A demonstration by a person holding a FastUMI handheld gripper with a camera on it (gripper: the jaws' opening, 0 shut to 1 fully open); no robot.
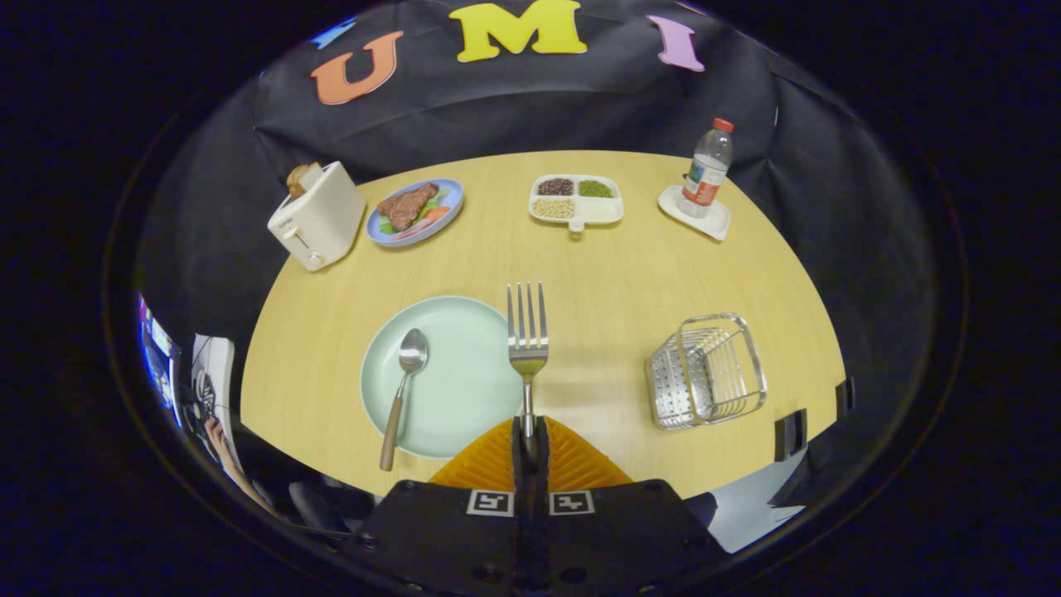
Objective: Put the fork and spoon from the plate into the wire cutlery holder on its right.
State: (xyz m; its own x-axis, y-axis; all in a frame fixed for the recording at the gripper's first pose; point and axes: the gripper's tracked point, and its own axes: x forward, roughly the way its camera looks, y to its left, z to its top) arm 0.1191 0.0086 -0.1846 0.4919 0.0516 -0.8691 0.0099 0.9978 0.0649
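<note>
Our fingers [507,452] are pressed together on the handle of the fork [527,344], so the gripper [530,439] is clamped on it; the fork stands out straight ahead toward twelve o'clock, tines farthest from us, its head over the right edge of the pale green plate [460,385] and the bare wood beside it; whether the fork is lifted clear of the plate we cannot tell.

The spoon [403,390] lies on the plate at about ten o'clock from the fingertips, bowl pointing away from us, its wooden handle running back over the plate's near rim onto the round wooden table [613,274].

The wire cutlery holder [706,370] stands at about two o'clock from the fingertips, well apart from the plate, with nothing in it that we can see.

Beyond these, along the far side of the table: at eleven o'clock a white toaster [317,217] with bread in its slot; just right of it a blue plate [415,213] carrying meat and vegetables; near twelve o'clock a white divided dish [577,201] with grains in its compartments; at one o'clock a bottle with a red cap [707,169], upright on a small white tray [695,214].
</note>
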